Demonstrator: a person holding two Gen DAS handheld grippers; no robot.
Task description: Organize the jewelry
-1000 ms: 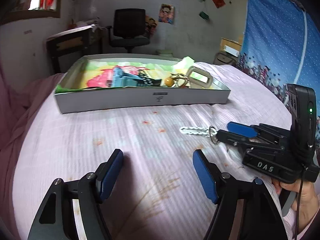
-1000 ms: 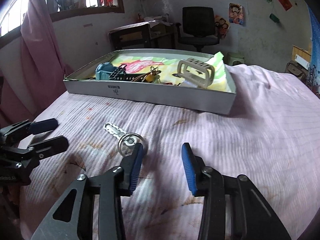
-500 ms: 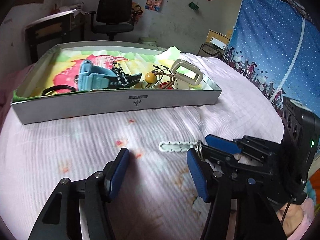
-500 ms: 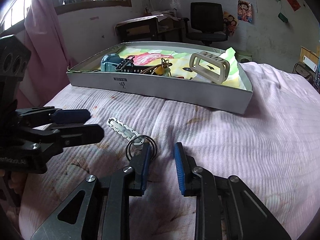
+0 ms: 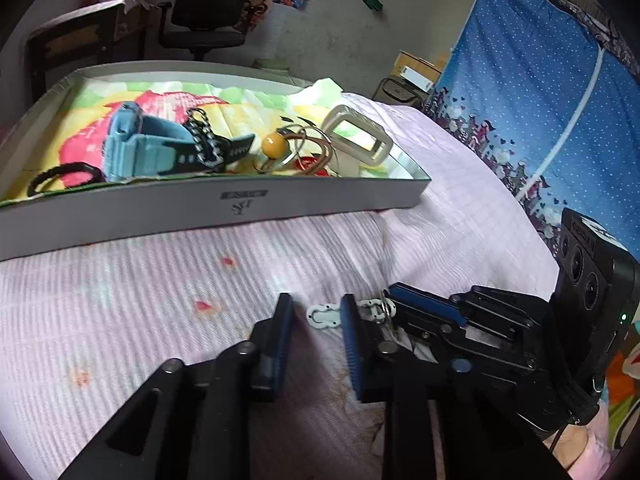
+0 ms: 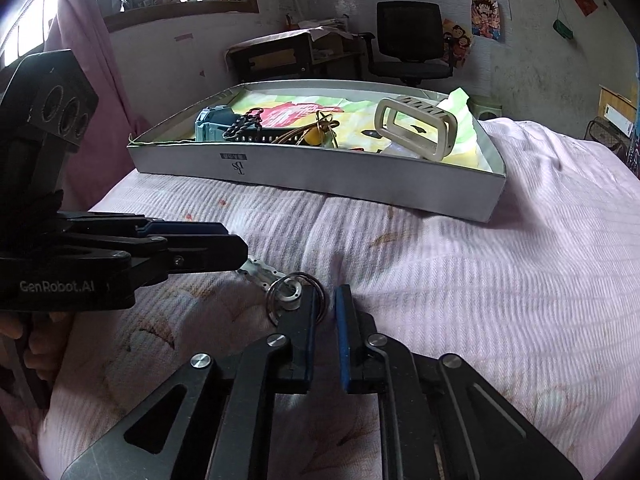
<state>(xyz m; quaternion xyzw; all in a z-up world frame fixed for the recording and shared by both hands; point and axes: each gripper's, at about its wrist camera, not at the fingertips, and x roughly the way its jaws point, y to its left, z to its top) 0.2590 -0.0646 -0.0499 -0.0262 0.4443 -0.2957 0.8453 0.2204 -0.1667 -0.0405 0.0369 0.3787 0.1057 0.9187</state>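
Bed with pink ribbed cover (image 6: 460, 288); shallow white box (image 5: 240, 208) sits further back, already holding a blue watch (image 5: 140, 148), a black chain (image 5: 204, 140), a yellow bead on rings (image 5: 273, 145), a beige buckle-like frame (image 5: 360, 136) and a black loop (image 5: 60, 174). One piece not yet in the box: a white chain-link strap with key ring (image 6: 294, 292), lying flat on the cover in front of the box, well apart from it. Left gripper (image 5: 316, 316) is low over the strap's free end, fingers set at a narrow gap with the white end link lying between them; no pad looks to be touching it yet. Right gripper (image 6: 326, 308) is at the ring end, fingers narrowed to a slim gap; the ring lies against the outer face of its left finger, and I cannot tell whether any wire of the ring is actually pinched between the pads. Step in hand, as I judge it: picking up the last loose piece, both tools converging on it from opposite ends. Next move probably calls for one firm closure on the thin strap or ring, pressing slightly into the soft cover, then a lift and carry over the box wall; the ring could slip sideways off the pad
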